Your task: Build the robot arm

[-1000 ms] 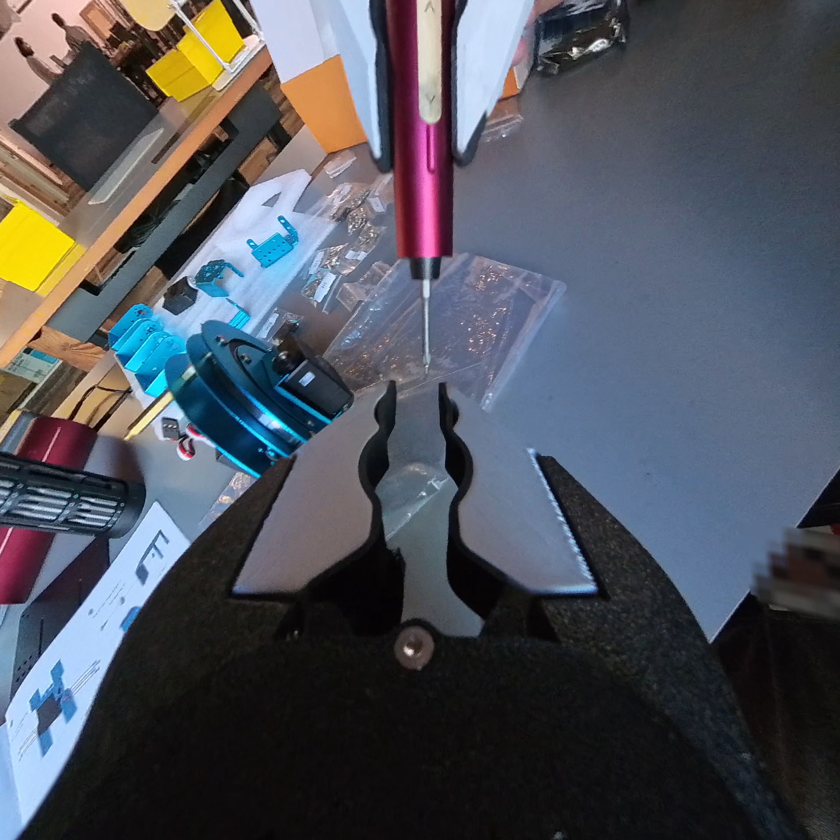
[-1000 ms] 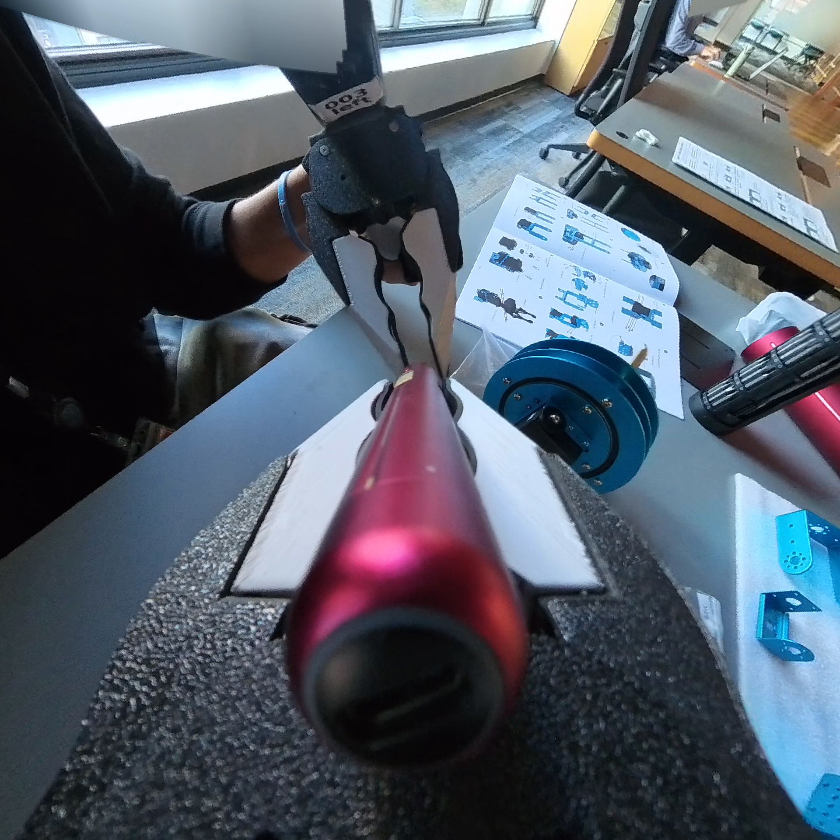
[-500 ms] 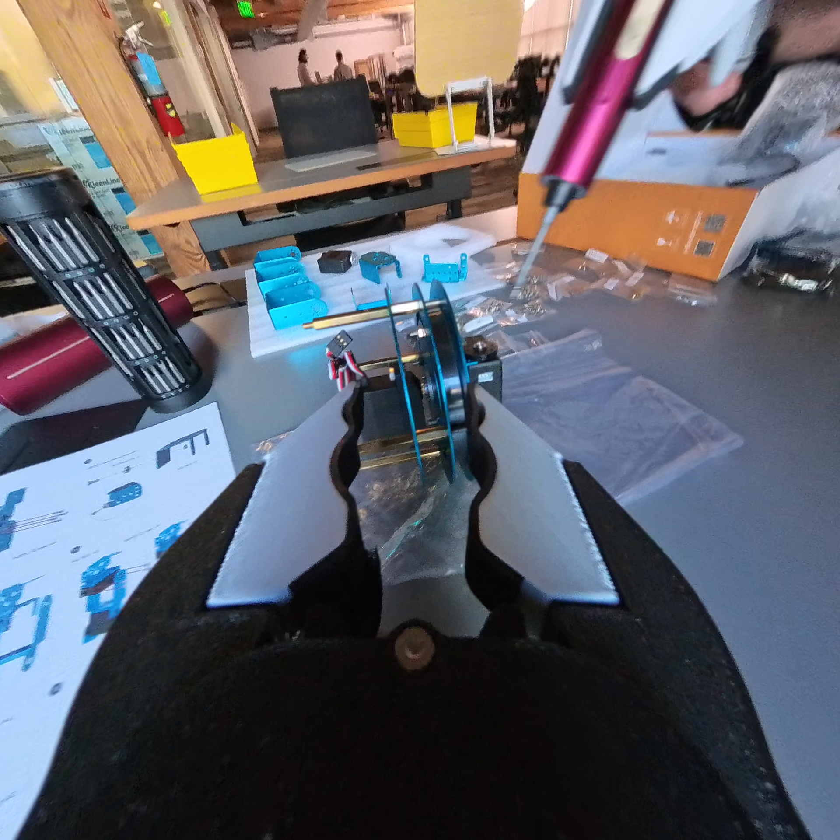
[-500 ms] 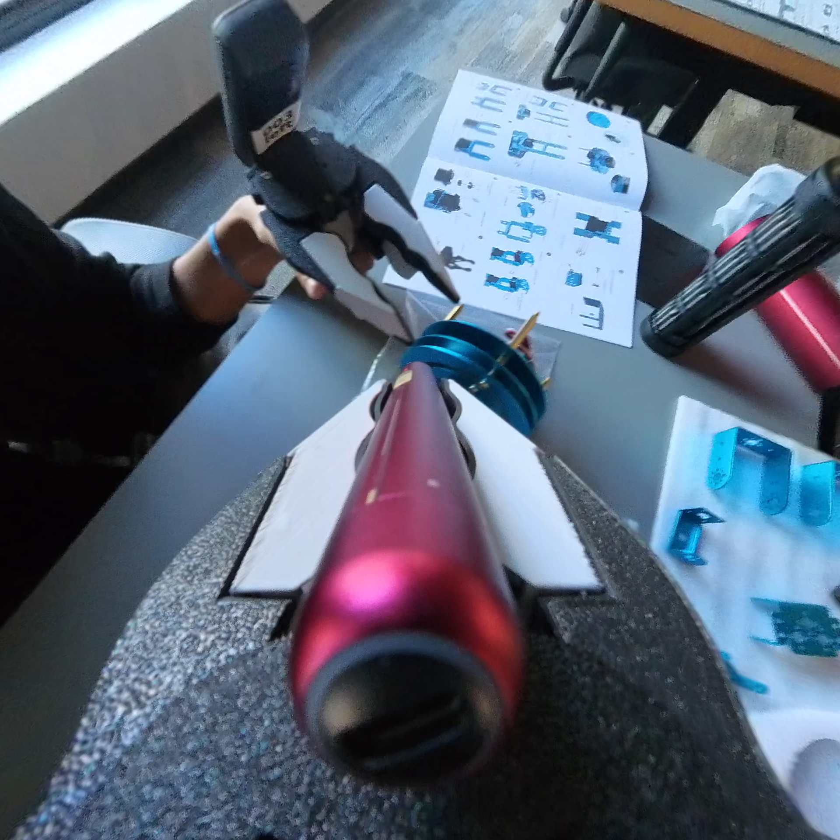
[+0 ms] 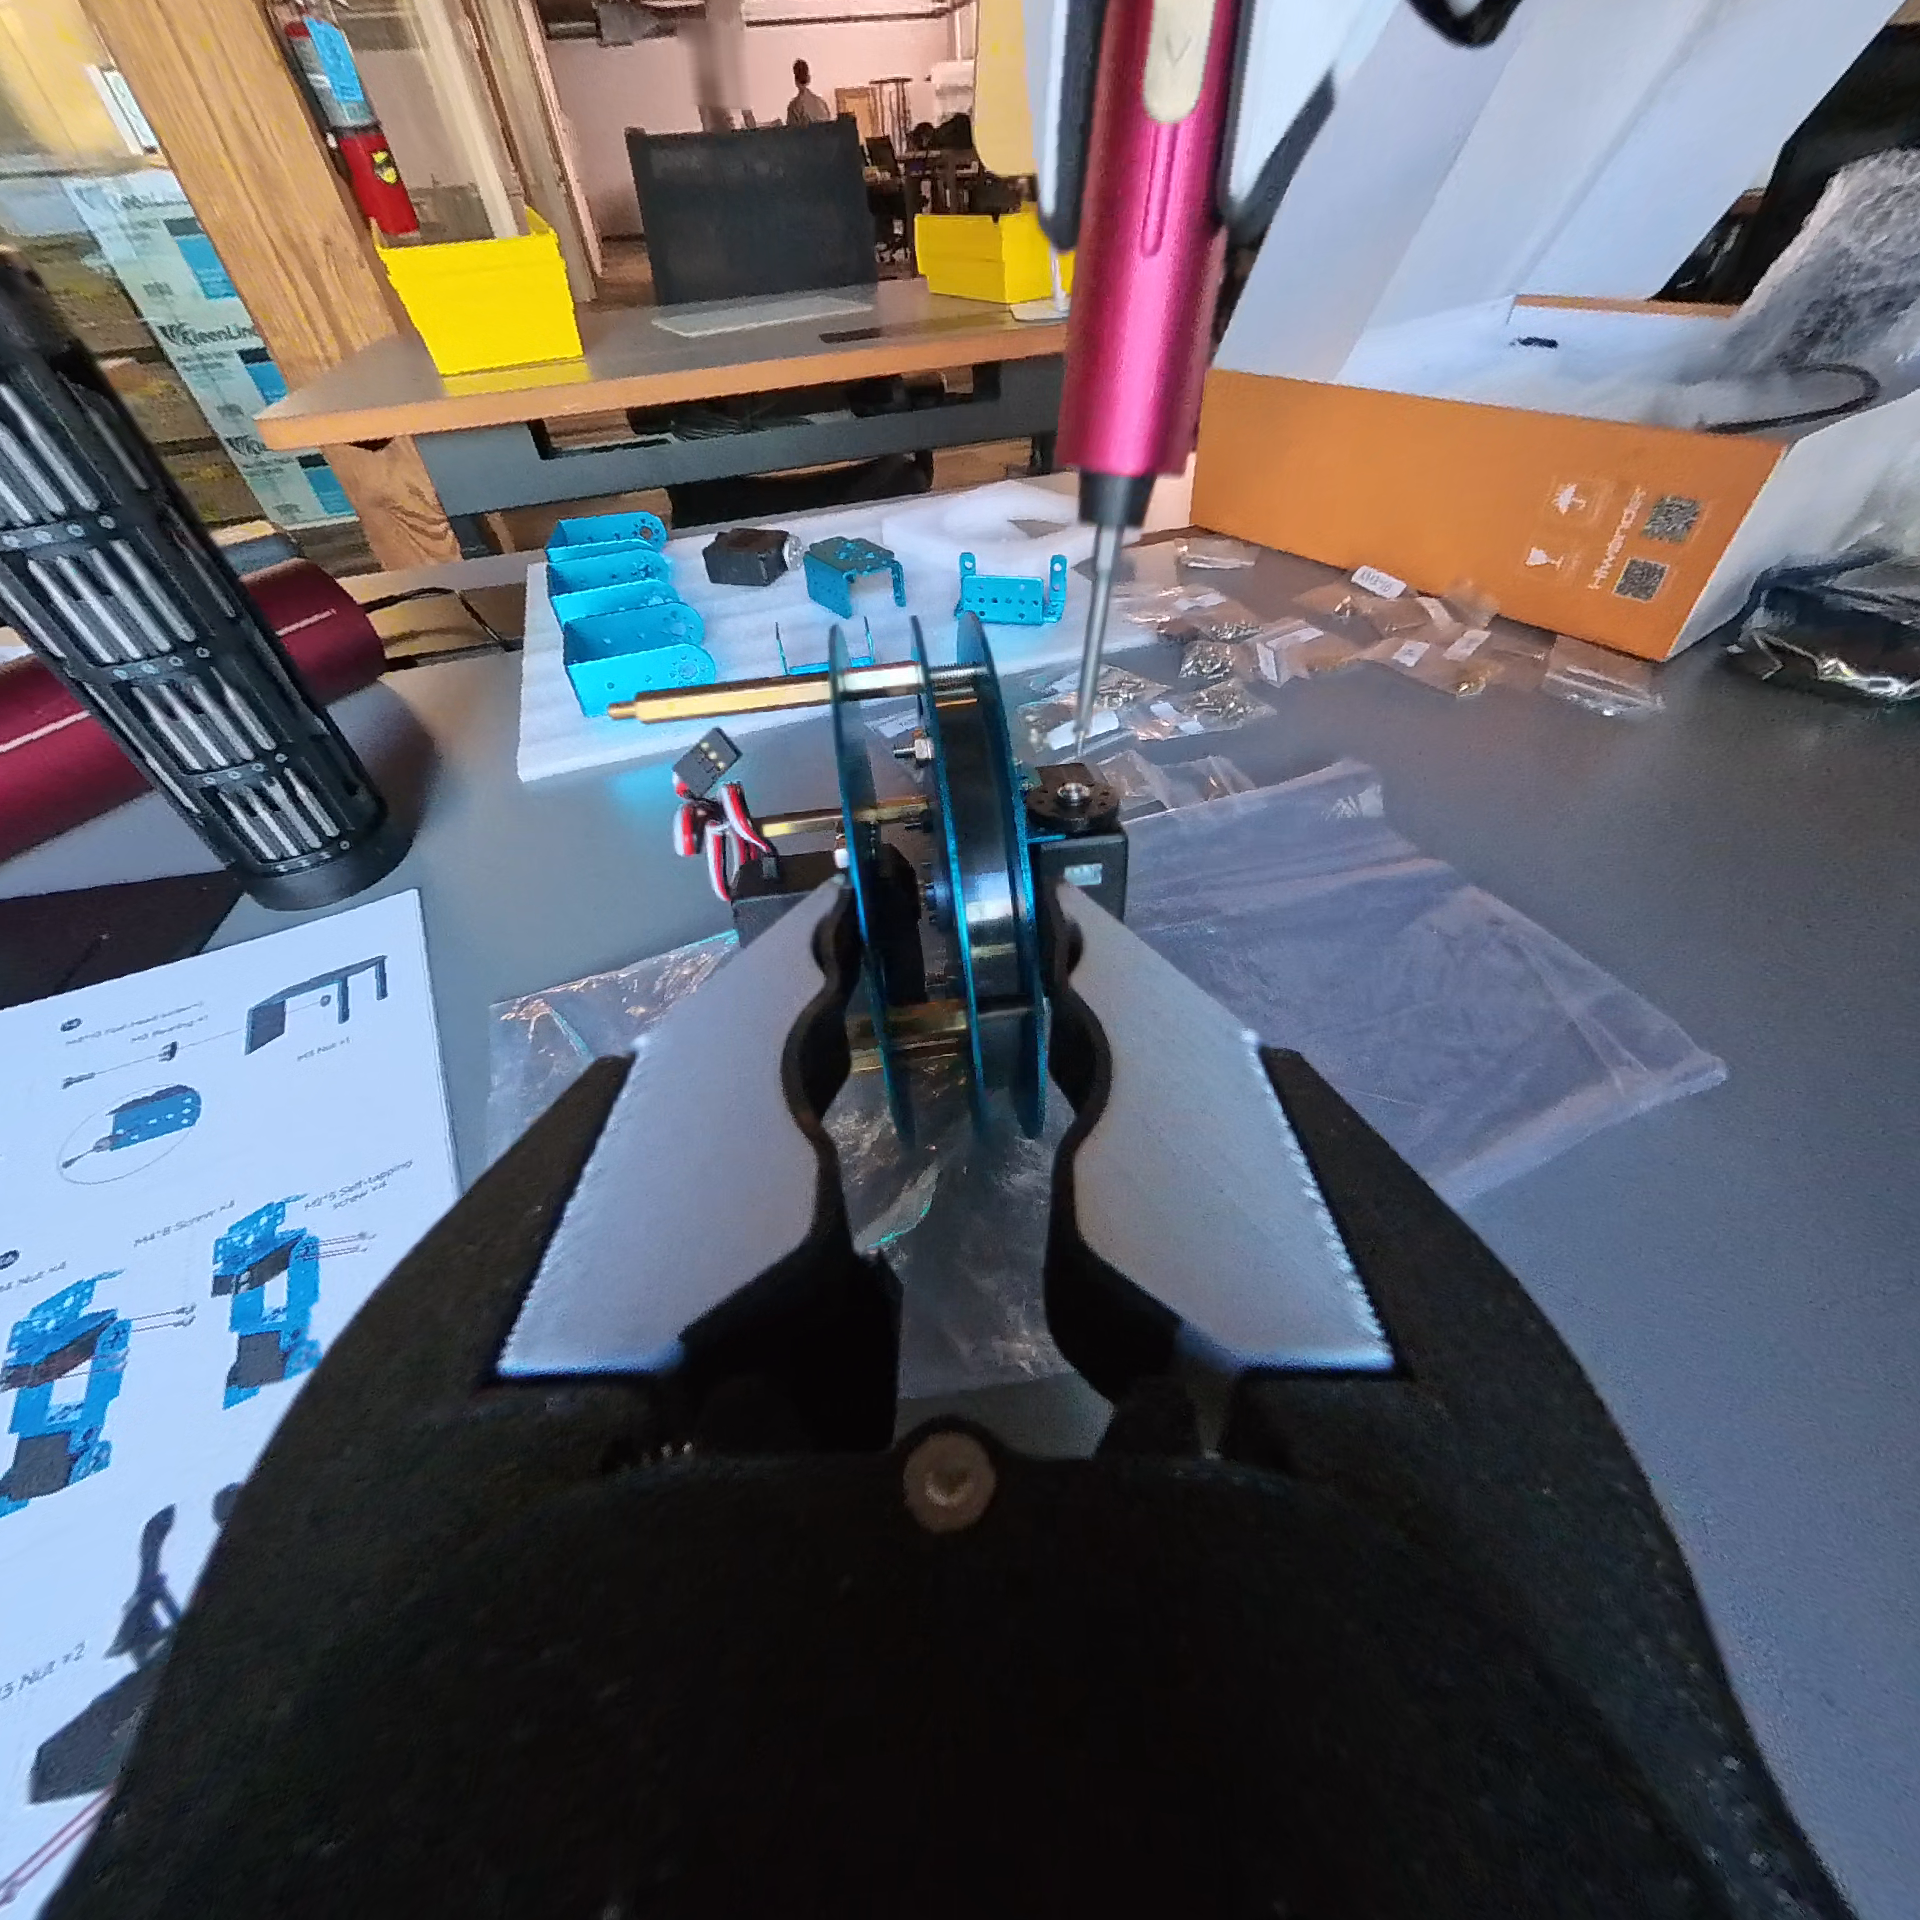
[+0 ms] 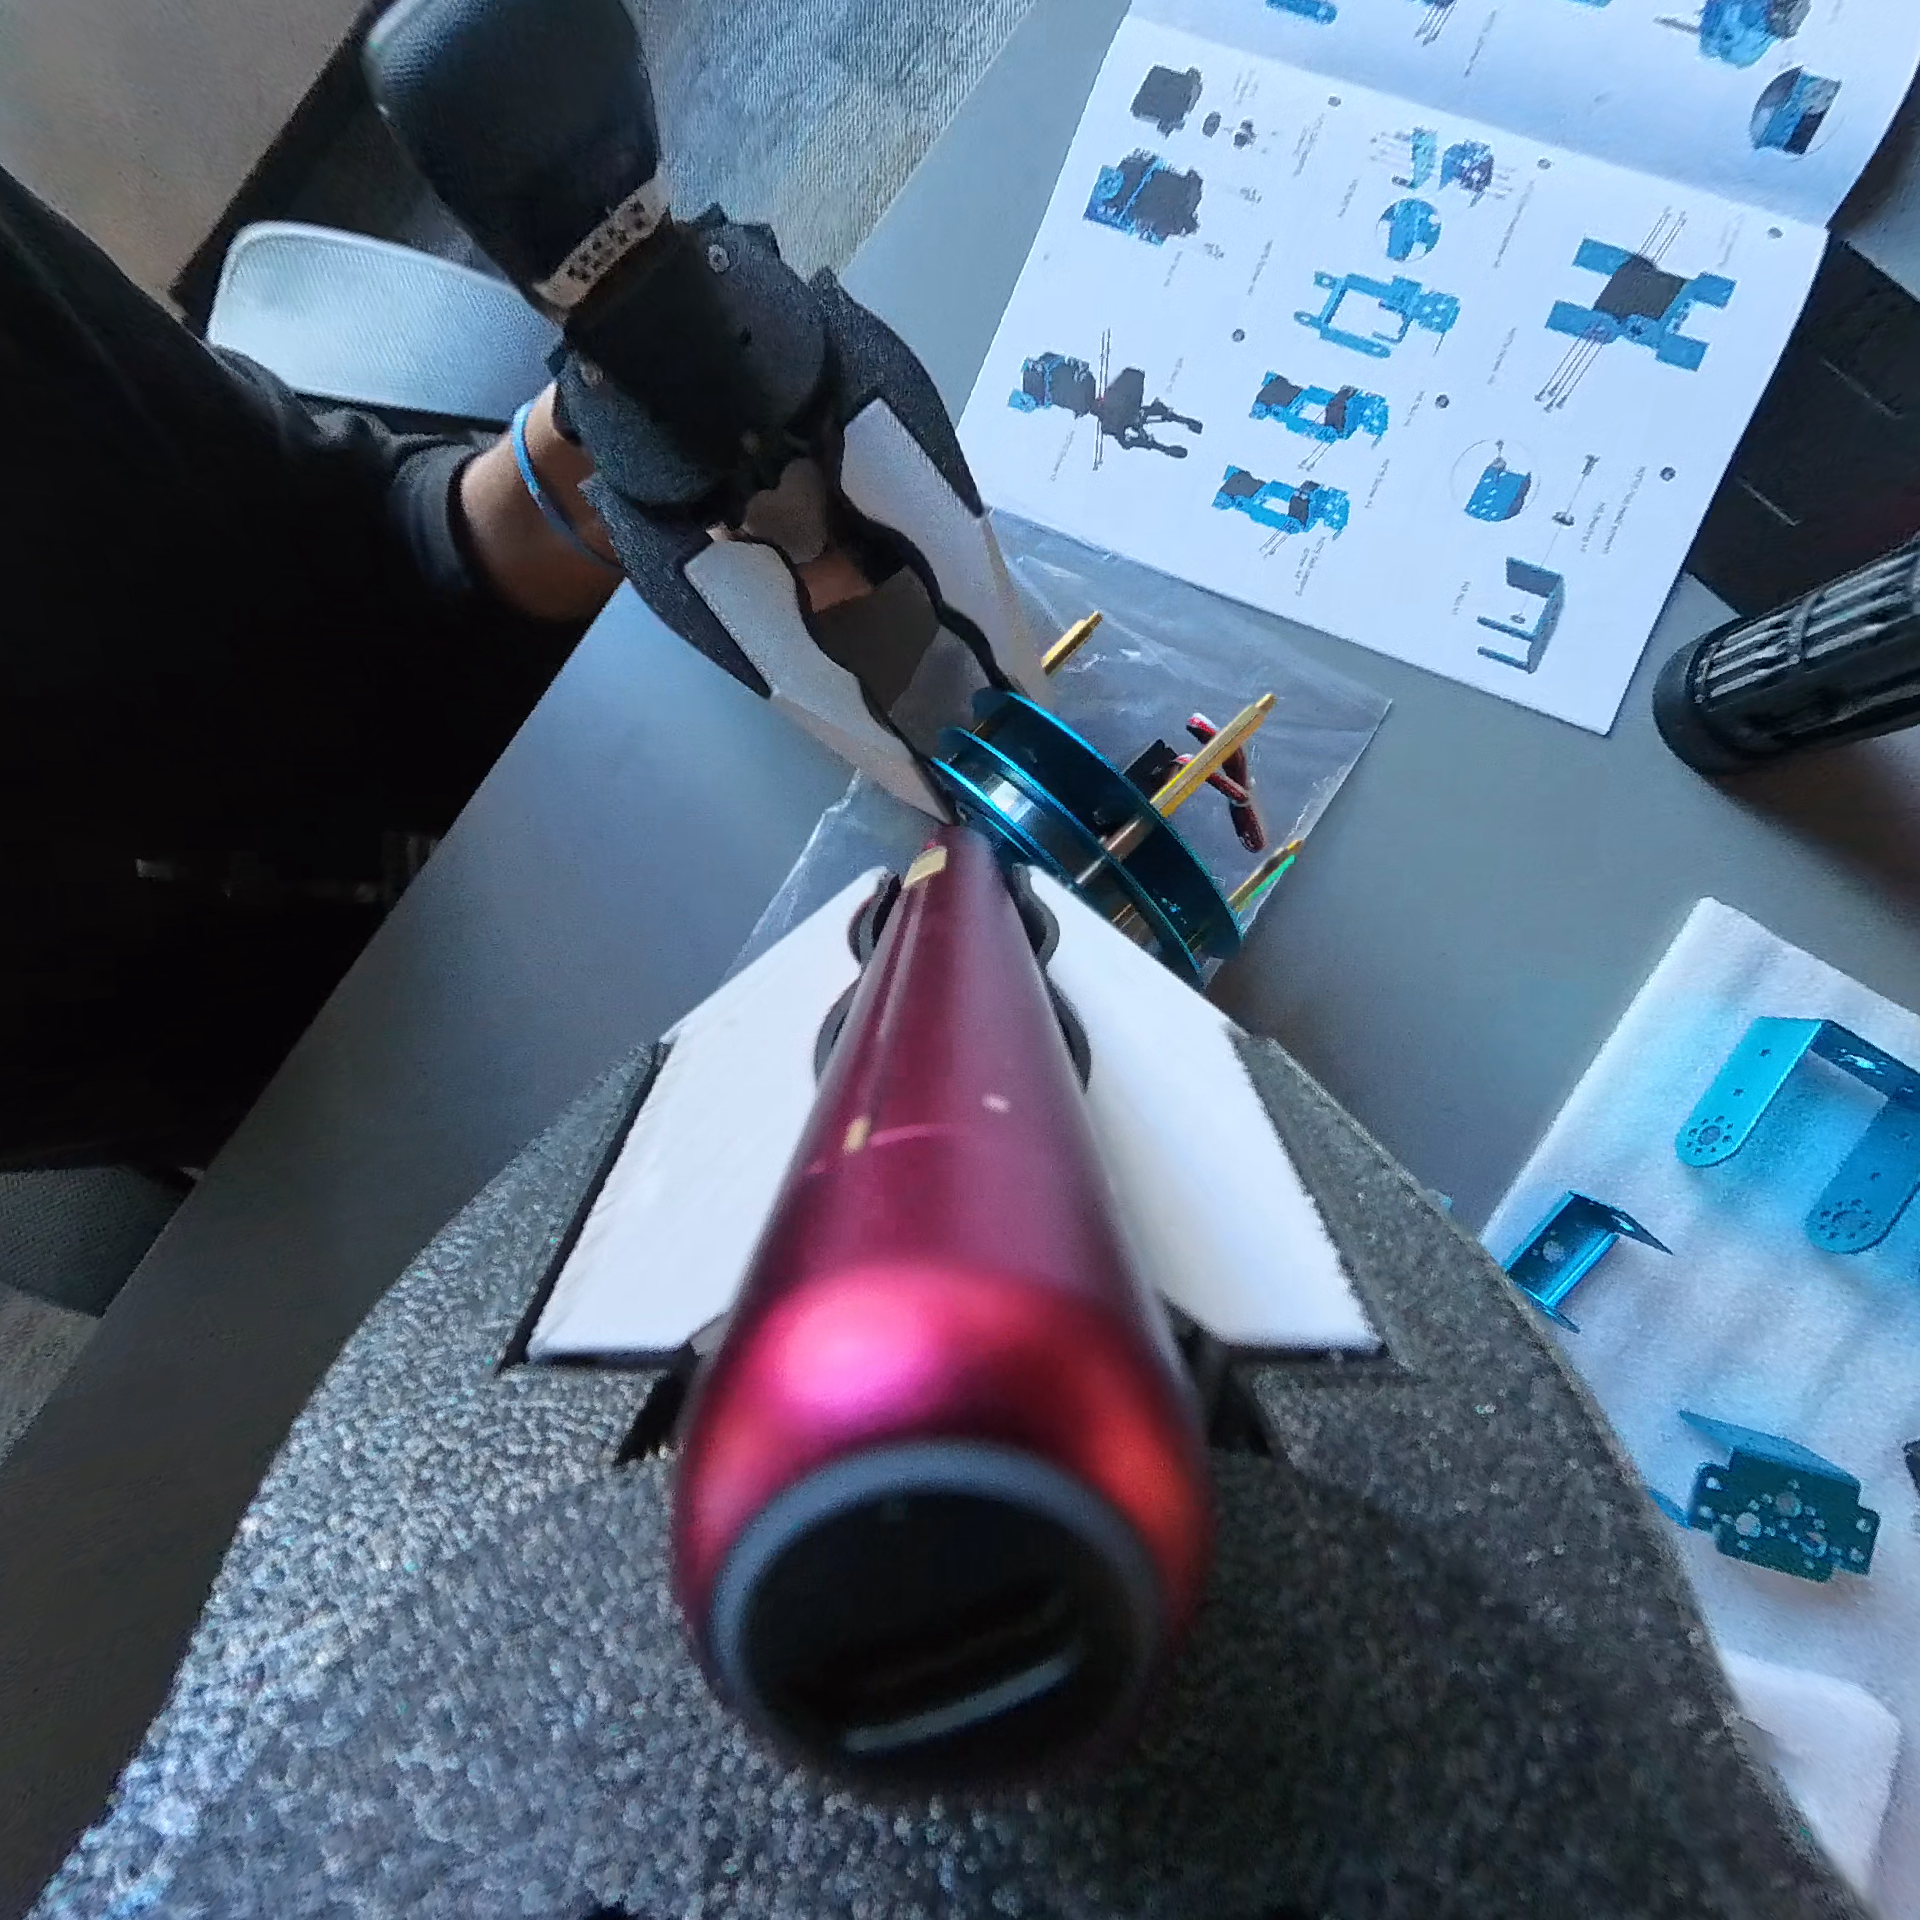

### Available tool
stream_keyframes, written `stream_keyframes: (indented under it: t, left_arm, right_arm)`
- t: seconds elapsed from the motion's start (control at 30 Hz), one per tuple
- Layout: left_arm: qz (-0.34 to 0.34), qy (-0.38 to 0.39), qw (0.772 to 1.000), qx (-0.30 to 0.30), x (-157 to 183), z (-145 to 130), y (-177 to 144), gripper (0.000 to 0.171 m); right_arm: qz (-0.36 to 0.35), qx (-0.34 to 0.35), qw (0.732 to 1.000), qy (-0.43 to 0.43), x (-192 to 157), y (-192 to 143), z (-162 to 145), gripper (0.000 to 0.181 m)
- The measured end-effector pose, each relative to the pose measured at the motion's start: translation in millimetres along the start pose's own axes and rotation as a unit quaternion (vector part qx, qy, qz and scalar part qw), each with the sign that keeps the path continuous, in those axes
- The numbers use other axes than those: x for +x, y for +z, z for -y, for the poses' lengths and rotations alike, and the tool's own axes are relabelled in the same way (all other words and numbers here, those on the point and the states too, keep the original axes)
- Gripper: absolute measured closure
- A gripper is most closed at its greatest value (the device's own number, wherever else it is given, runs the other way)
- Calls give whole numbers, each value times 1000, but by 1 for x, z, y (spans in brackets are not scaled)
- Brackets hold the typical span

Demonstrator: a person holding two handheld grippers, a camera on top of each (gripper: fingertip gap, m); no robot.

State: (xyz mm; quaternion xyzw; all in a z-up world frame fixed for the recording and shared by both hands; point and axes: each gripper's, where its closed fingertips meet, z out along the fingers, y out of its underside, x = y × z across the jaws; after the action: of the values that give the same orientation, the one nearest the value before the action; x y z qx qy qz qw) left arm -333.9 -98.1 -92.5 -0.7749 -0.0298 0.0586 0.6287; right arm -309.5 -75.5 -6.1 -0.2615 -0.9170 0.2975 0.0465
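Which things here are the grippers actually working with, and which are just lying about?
In hand: left gripper, clamping blue two-disc assembly with brass standoffs; right gripper, holding magenta metal electric screwdriver, bit above the assembly's black hub.
Lying about: white instruction booklet; blue metal brackets; black mesh cylinder; small screw bags; orange cardboard box.

The left gripper [image 5: 940, 914] clamps a blue disc assembly [image 5: 940, 883] standing on edge on a grey table [image 5: 1662, 1039], as a magenta screwdriver [image 5: 1138, 270] points down beside it.
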Motion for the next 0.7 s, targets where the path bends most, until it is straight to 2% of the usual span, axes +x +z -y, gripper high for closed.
stream_keyframes:
  t: [0.2, 0.7]
  left_arm:
    - [0, 0, 1000, 1, 0, 0, -1, 138]
    - [1, 1, 1000, 0, 1, -1, -1, 138]
  right_arm:
    - [0, -26, 1000, -7, 2, 15, -2, 160]
    - [-13, -63, 998, -9, 7, 17, -4, 160]
